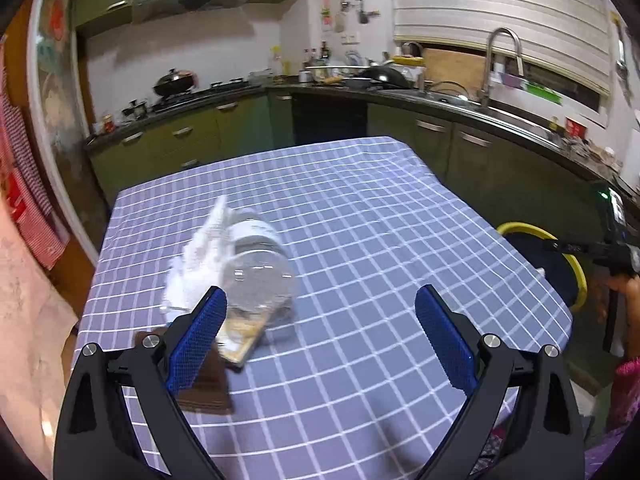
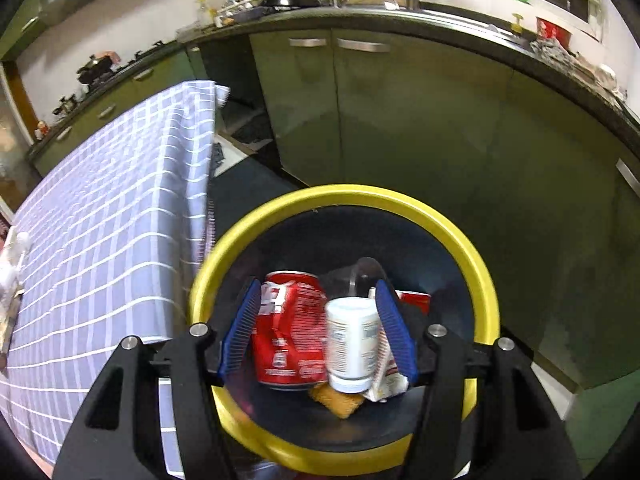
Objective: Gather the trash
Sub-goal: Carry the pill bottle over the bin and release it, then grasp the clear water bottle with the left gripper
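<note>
In the left wrist view my left gripper (image 1: 320, 312) is open and empty above the checked tablecloth (image 1: 360, 208). Just ahead of its left finger lie a clear plastic bottle (image 1: 260, 272) on its side, a crumpled white tissue (image 1: 200, 268), a tan wrapper (image 1: 242, 336) and a brown packet (image 1: 208, 388). In the right wrist view my right gripper (image 2: 316, 320) is open over the yellow-rimmed bin (image 2: 344, 196). A small white bottle (image 2: 352, 344), blurred, is between the fingers, over a red can (image 2: 292, 332), a sponge-like piece (image 2: 340, 400) and a wrapper (image 2: 388, 384) in the bin.
The bin also shows at the table's right edge in the left wrist view (image 1: 576, 276), with the right gripper (image 1: 612, 248) over it. Green kitchen cabinets (image 2: 400, 120) and a dark countertop with a sink and faucet (image 1: 500, 64) run behind the table.
</note>
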Action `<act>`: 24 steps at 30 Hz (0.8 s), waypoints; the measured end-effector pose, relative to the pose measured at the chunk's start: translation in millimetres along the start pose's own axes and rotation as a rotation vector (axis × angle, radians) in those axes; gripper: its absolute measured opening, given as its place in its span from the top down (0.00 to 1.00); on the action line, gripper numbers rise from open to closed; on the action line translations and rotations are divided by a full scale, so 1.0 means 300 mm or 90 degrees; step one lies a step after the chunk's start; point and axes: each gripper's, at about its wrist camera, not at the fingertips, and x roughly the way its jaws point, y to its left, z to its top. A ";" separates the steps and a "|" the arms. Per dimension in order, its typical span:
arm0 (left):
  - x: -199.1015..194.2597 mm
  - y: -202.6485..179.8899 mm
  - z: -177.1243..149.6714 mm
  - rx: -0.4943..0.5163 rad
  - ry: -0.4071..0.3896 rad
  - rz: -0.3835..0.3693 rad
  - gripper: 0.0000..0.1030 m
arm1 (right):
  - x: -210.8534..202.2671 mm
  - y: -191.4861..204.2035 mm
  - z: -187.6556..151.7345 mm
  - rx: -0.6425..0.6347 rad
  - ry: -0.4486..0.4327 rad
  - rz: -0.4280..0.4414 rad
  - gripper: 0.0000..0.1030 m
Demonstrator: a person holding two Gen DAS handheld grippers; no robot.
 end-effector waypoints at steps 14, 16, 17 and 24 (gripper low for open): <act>0.249 0.103 0.057 -0.068 0.080 0.017 0.09 | 0.009 0.103 0.008 -0.025 0.006 0.063 0.42; 0.287 0.116 0.057 -0.079 0.092 0.022 0.09 | 0.018 0.111 0.011 -0.028 0.009 0.066 0.42; 0.305 0.119 0.058 -0.082 0.096 0.025 0.09 | 0.021 0.117 0.012 -0.030 0.010 0.068 0.42; 0.392 0.146 0.060 -0.092 0.132 0.050 0.09 | 0.044 0.147 0.023 -0.038 0.018 0.079 0.42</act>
